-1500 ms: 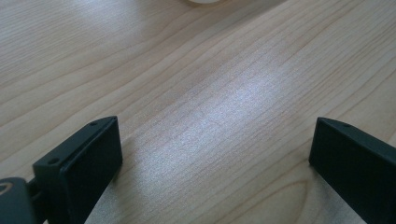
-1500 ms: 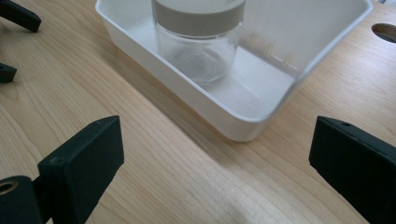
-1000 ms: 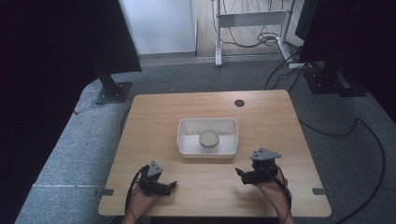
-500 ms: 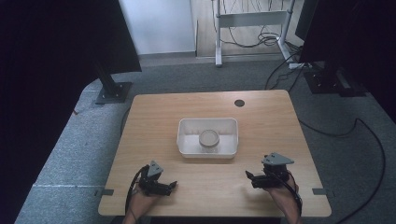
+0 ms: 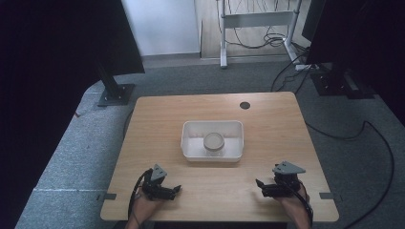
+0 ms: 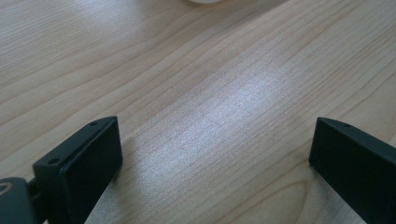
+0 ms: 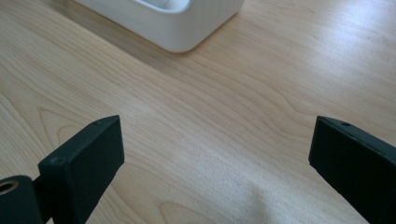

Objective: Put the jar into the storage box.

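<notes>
A white rectangular tray (image 5: 191,143) sits in the middle of the wooden table, and a round beige-lidded jar (image 5: 213,142) stands inside it. My left gripper (image 5: 173,190) rests low at the table's front left, jaws wide open over bare wood (image 6: 210,140). At the front right my right gripper (image 5: 260,185) is open too, nothing between its jaws. A corner of the tray (image 7: 177,23) shows ahead in the right gripper view. A person's hands hold both grippers from the near edge.
A small dark round hole (image 5: 245,105) marks the table's far right. Black stand bases (image 5: 114,93) sit on the grey carpet at the far left and far right, with cables (image 5: 372,138) trailing on the floor to the right.
My right gripper has drawn back toward the near edge and a little to the right. The left gripper has stayed put.
</notes>
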A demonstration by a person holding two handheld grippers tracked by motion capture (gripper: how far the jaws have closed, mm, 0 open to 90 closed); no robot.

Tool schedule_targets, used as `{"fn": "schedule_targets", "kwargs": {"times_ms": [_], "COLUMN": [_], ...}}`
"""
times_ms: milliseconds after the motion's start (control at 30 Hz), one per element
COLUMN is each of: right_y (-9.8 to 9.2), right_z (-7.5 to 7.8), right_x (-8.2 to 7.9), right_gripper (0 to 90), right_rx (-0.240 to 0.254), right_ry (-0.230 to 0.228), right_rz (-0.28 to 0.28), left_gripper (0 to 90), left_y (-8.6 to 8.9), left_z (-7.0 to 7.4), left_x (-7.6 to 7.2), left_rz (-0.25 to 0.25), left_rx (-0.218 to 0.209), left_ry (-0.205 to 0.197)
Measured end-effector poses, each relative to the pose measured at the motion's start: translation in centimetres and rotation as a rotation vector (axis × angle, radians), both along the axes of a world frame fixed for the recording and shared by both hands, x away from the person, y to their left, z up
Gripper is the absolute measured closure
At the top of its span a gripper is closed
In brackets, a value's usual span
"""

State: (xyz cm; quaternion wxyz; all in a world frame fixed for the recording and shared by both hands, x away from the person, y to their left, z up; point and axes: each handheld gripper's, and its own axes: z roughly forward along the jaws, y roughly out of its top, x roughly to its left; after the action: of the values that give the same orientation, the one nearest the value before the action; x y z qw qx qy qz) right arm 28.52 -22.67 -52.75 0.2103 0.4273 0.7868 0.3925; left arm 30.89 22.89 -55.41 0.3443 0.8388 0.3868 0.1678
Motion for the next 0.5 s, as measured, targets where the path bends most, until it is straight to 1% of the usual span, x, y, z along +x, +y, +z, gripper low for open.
{"fn": "schedule_targets", "kwargs": {"times_ms": [333, 500], "right_y": [-0.6, -0.9], "right_z": [-0.9, -1.5], "right_x": [-0.4, -0.6], "right_gripper": [2.9, 3.0], "right_rx": [0.006, -0.001], "right_ry": [0.014, 0.026], "right_rz": [-0.015, -0.023], "left_gripper": [2.2, 2.2], "left_y": [0.0, 0.0], "left_z": [0.0, 0.0], "left_x": [0.0, 0.0], "left_rz": [0.002, 0.002], "left_rx": [0.000, 0.000], "left_ry": [0.000, 0.000]}}
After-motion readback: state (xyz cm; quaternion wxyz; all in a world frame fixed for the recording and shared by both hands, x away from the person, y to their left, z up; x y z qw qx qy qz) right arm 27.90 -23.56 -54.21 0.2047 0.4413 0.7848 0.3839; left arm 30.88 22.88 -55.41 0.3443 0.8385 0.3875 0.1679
